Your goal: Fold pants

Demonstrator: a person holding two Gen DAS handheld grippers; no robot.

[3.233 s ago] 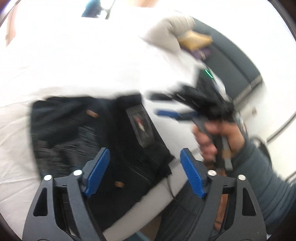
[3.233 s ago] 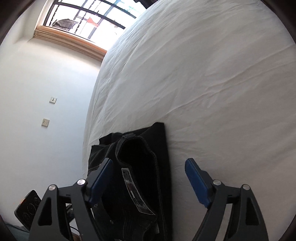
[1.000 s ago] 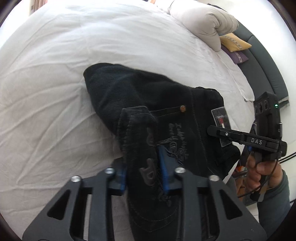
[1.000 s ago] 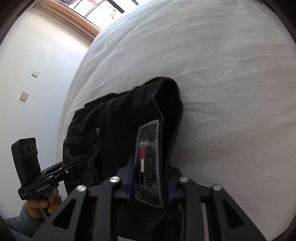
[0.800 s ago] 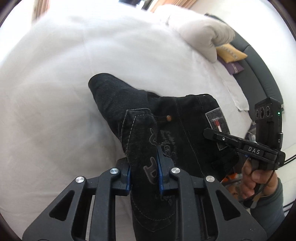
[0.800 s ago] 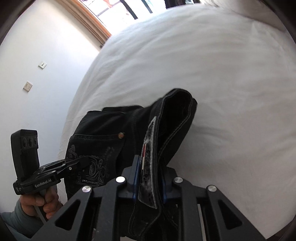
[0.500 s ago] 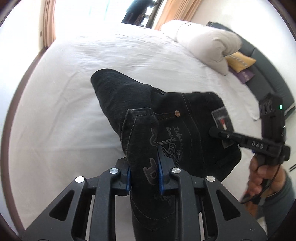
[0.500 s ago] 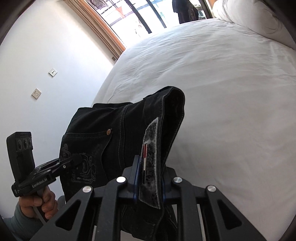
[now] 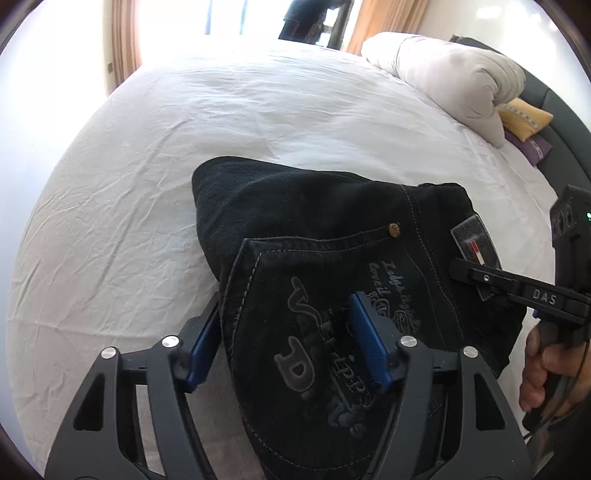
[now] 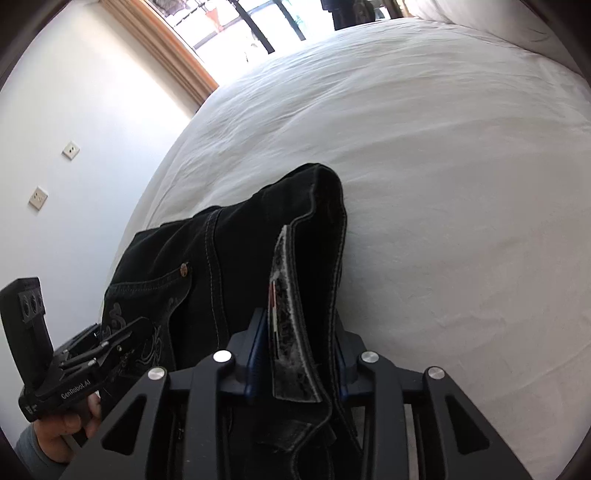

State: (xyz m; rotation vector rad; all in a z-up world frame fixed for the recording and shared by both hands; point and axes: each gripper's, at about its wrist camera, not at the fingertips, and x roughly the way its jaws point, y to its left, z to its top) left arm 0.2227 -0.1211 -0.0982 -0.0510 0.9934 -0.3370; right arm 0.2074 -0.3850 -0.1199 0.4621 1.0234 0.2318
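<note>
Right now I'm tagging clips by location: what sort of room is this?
Most likely a bedroom: a wide bed with a white sheet, pillows by a dark headboard, and a curtained window.

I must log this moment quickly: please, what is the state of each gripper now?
Left gripper: open, jaws spread on either side of the black pants, not clamping.
Right gripper: shut on the pants' waistband.

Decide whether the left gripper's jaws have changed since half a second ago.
Yes. The left gripper has opened: its blue pads, earlier clamped on the pants, now stand apart either side of the embroidered pocket.
</note>
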